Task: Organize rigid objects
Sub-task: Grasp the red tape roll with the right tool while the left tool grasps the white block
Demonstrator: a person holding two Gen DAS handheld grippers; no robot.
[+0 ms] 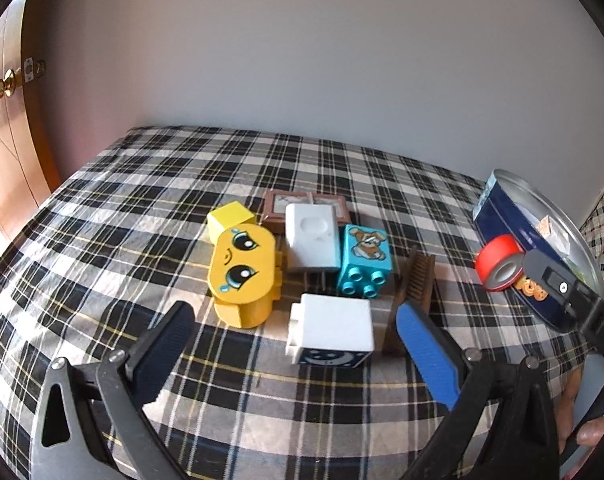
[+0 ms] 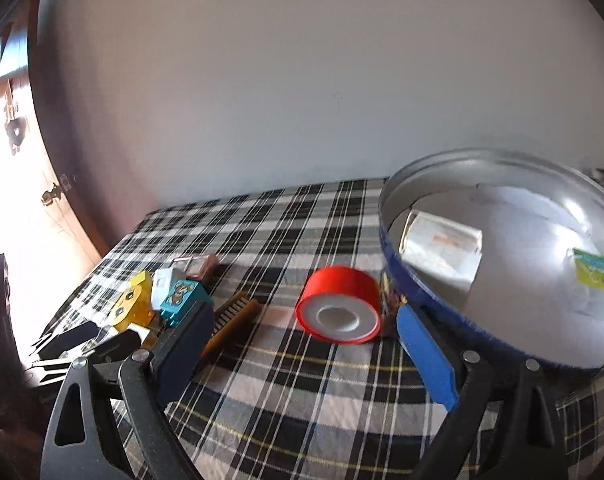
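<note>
On the plaid cloth (image 1: 142, 208) lies a cluster of toy blocks: a yellow face block (image 1: 244, 272), a small yellow cube (image 1: 228, 218), a plain white block (image 1: 311, 240), a teal dog block (image 1: 365, 262) and a white moon block (image 1: 329, 330). My left gripper (image 1: 292, 312) is open just short of the moon block, holding nothing. A brown brush (image 1: 411, 280) lies by its blue finger. A red tape roll (image 2: 337, 304) lies on its side against a blue tin (image 2: 501, 168). My right gripper (image 2: 303, 312) is open, the roll just beyond its fingertips.
A small brown frame (image 1: 278, 208) lies behind the blocks. The tin holds a white packet (image 2: 441, 248) and a green-labelled one (image 2: 595, 272). A wall runs behind the cloth, with a wooden door and brass knob (image 1: 2, 88) at the left. A hand (image 1: 585, 432) shows at lower right.
</note>
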